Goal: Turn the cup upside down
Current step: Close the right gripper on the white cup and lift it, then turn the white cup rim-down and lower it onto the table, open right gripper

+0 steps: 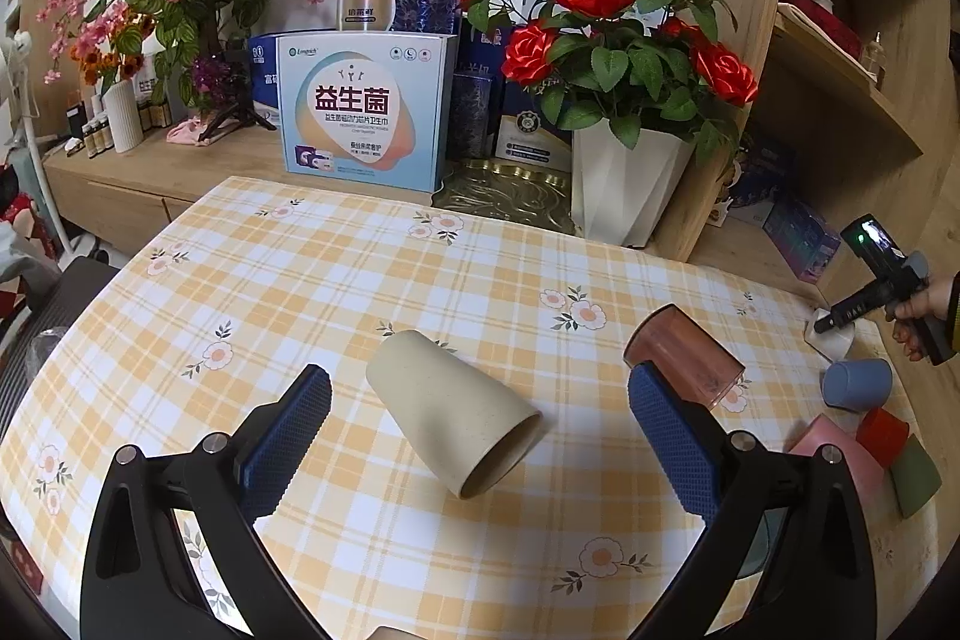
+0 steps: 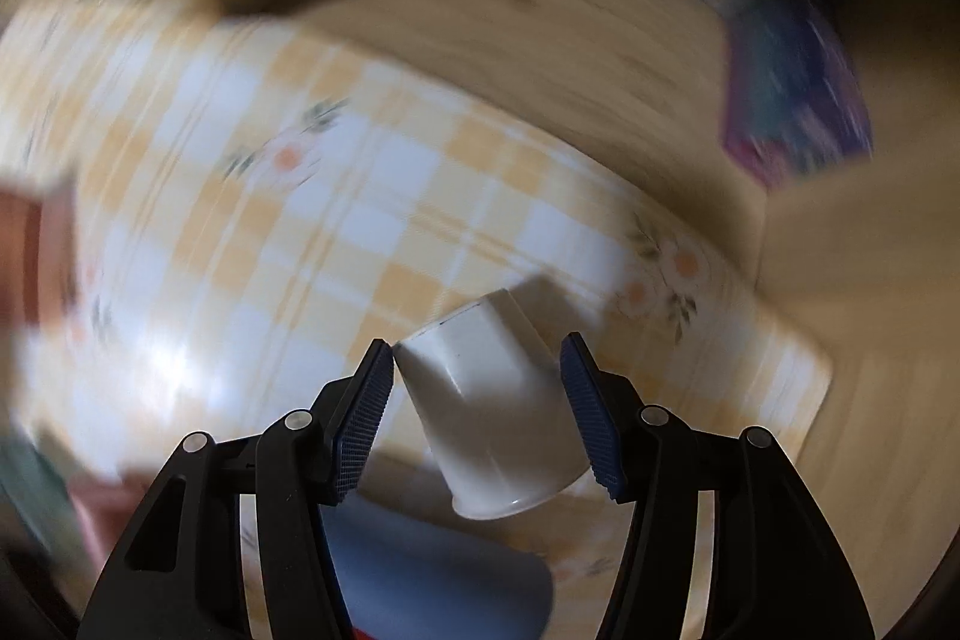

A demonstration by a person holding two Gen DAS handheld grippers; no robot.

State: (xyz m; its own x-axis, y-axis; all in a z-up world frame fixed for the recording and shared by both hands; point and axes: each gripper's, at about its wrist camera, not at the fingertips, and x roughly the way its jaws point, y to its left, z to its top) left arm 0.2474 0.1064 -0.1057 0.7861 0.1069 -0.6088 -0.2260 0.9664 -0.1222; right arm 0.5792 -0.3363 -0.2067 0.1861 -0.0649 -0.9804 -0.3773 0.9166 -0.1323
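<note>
A beige cup (image 1: 450, 409) lies on its side on the checked tablecloth (image 1: 300, 292), mouth toward me. My left gripper (image 1: 480, 403) is open, its blue pads on either side of the cup and apart from it. In the blurred right wrist view, a white cup (image 2: 489, 412) stands between the pads of my right gripper (image 2: 477, 358), base up and mouth down. The left pad (image 2: 366, 418) touches the cup near its base; the right pad (image 2: 591, 418) stands slightly off it. The right gripper (image 1: 840, 319) also shows at the table's far right edge, over the white cup (image 1: 831, 340).
A brown translucent cup (image 1: 684, 349) lies behind my left gripper's right pad. Blue (image 1: 855, 383), pink (image 1: 825, 439), red (image 1: 882, 435) and green (image 1: 915, 475) cups sit at the right. A white vase of red roses (image 1: 624, 184), boxes (image 1: 366, 112) and a wooden shelf stand behind the table.
</note>
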